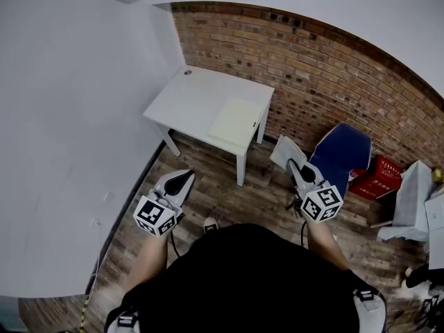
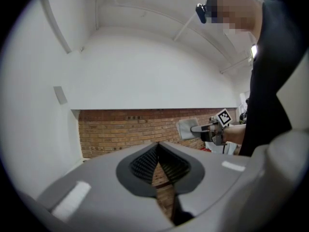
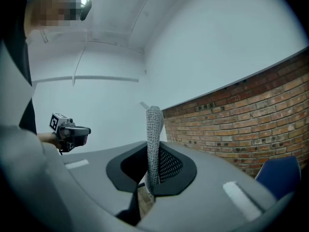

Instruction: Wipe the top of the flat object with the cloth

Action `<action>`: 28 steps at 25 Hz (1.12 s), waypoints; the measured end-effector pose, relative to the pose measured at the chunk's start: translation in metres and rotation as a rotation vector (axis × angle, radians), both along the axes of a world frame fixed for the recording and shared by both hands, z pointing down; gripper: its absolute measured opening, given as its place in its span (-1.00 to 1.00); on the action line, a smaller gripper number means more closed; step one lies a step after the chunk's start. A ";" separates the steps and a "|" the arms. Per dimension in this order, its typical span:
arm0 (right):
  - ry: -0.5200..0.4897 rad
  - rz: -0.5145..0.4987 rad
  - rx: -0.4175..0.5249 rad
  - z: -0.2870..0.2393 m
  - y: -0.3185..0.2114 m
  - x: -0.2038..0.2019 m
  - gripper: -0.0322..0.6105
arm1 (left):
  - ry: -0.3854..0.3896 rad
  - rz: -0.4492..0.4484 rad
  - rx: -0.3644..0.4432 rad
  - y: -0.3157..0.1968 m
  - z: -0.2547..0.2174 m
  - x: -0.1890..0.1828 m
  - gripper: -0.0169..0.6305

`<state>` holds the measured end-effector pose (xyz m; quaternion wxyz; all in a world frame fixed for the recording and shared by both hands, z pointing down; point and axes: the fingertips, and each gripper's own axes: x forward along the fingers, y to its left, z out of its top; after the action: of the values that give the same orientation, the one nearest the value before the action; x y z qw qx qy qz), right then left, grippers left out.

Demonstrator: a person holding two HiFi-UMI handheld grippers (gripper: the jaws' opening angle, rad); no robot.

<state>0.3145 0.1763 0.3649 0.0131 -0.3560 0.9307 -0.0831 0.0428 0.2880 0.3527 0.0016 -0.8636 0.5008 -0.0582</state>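
A pale flat sheet [image 1: 236, 120] lies on the right part of a small white table [image 1: 187, 99] that stands against the brick wall. Both grippers hang over the wooden floor, short of the table. My right gripper [image 1: 293, 164] is shut on a grey cloth [image 1: 284, 151]. In the right gripper view this cloth [image 3: 153, 139] stands upright, pinched between the jaws. My left gripper [image 1: 182, 177] is shut with nothing in it; its dark ribbed pads [image 2: 145, 163] meet at the tips. Each gripper sees the other: the right gripper [image 2: 195, 128] with its cloth [image 2: 187, 128], and the left gripper [image 3: 86, 131].
A blue chair [image 1: 343, 151] and a red box [image 1: 378, 177] stand by the brick wall [image 1: 333, 68] on the right. White furniture [image 1: 416, 200] is at the far right. A white wall [image 1: 69, 116] runs along the left.
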 end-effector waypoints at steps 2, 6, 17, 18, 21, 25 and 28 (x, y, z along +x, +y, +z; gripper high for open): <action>0.006 -0.007 0.000 0.001 0.000 -0.004 -0.87 | -0.006 0.009 0.004 -0.004 0.001 0.003 -0.94; 0.029 -0.016 -0.011 0.010 -0.001 -0.011 -0.87 | 0.003 0.020 -0.005 -0.011 0.012 0.002 -0.94; 0.039 -0.059 -0.004 0.005 -0.027 -0.052 -0.87 | 0.041 -0.012 0.002 -0.037 0.022 -0.036 -0.94; 0.039 -0.057 -0.003 0.005 -0.032 -0.056 -0.87 | 0.048 -0.014 -0.006 -0.039 0.026 -0.041 -0.94; 0.036 -0.050 -0.001 0.004 -0.043 -0.071 -0.87 | 0.055 -0.013 -0.034 -0.047 0.038 -0.056 -0.94; 0.033 -0.037 -0.009 0.006 -0.059 -0.084 -0.87 | 0.046 -0.004 -0.037 -0.069 0.039 -0.076 -0.94; 0.015 -0.036 -0.008 0.005 -0.069 -0.093 -0.87 | 0.037 0.006 -0.018 -0.089 0.030 -0.090 -0.94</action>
<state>0.2218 0.1069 0.3700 0.0033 -0.3397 0.9367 -0.0845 -0.0469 0.1990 0.3827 -0.0152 -0.8661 0.4974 -0.0465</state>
